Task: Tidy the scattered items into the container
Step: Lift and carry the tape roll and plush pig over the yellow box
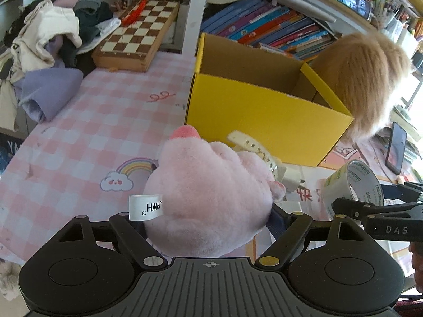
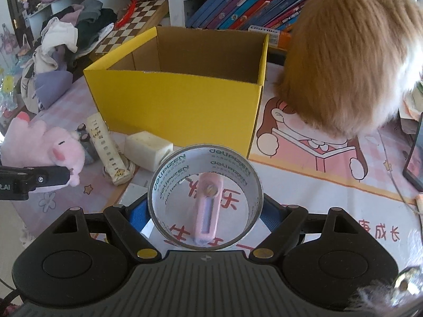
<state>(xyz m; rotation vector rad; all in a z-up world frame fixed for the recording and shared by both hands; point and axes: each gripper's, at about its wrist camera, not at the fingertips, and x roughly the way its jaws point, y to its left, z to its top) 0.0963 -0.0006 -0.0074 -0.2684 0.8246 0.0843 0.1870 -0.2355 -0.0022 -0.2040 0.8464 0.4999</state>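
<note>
Left tongs (image 1: 208, 219) pinch the pink plush (image 1: 211, 198); right tongs (image 2: 205, 211) clamp the tape roll (image 2: 205, 198).
Both sit before the yellow box (image 2: 174, 105) on the desk (image 2: 330, 198).

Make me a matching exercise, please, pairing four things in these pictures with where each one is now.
Things:
1. pink plush toy
2. tape roll
3. white watch strap
4. chessboard

Places:
A. flat on the table in front of the yellow box
B. in the right claw
C. at the back, beside the pile of clothes
D. in the left claw

Pairs: 1-D, 2-B, 3-A, 4-C
</note>
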